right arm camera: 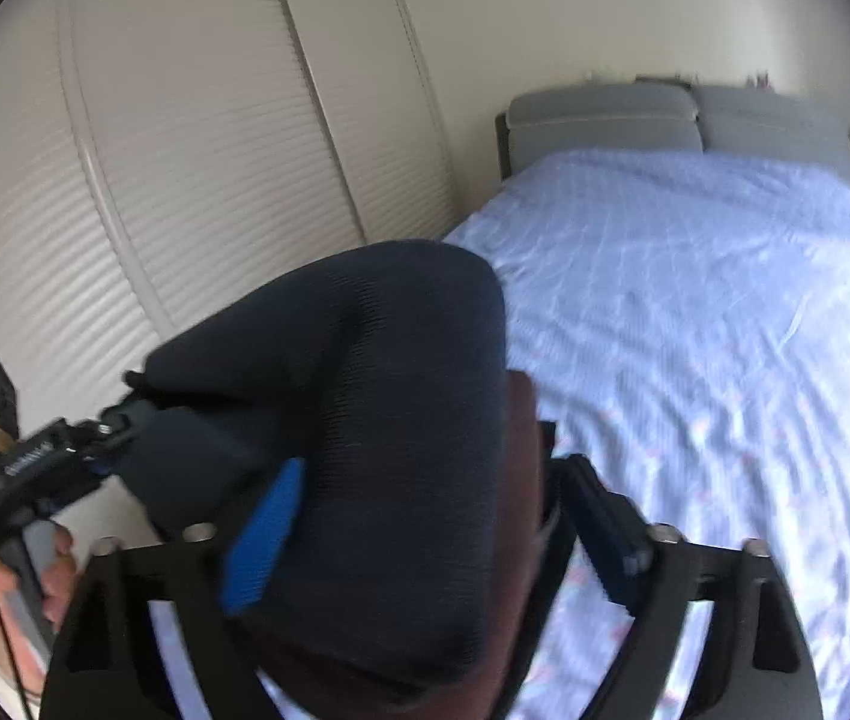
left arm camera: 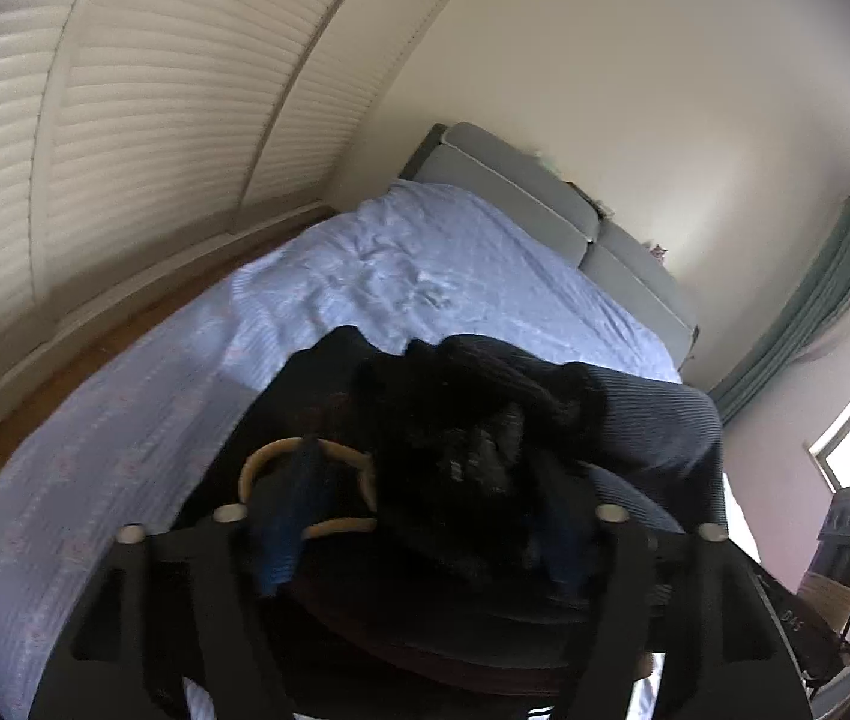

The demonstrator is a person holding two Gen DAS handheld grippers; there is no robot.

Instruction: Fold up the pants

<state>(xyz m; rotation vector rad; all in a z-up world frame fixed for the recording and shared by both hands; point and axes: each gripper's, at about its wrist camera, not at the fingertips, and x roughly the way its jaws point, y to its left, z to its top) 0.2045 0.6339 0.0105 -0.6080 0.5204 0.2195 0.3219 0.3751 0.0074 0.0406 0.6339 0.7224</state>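
Dark navy ribbed pants [left arm camera: 653, 420] hang bunched between both grippers above the bed. In the left wrist view my left gripper [left arm camera: 425, 516] is shut on a thick wad of the fabric; its blue fingers [left arm camera: 287, 516] are partly buried in it. In the right wrist view my right gripper [right arm camera: 425, 516] is shut on the pants [right arm camera: 365, 360], which drape over and between its blue fingers [right arm camera: 263, 540]. The left gripper [right arm camera: 107, 426] shows there at the far left, clamped on the cloth's other end.
A bed with a light blue cover [right arm camera: 695, 330] lies below and ahead, with a grey headboard [right arm camera: 605, 114] at the wall. White louvered closet doors [left arm camera: 125, 120] run along the left. A green curtain [left arm camera: 815, 300] and window are at the right.
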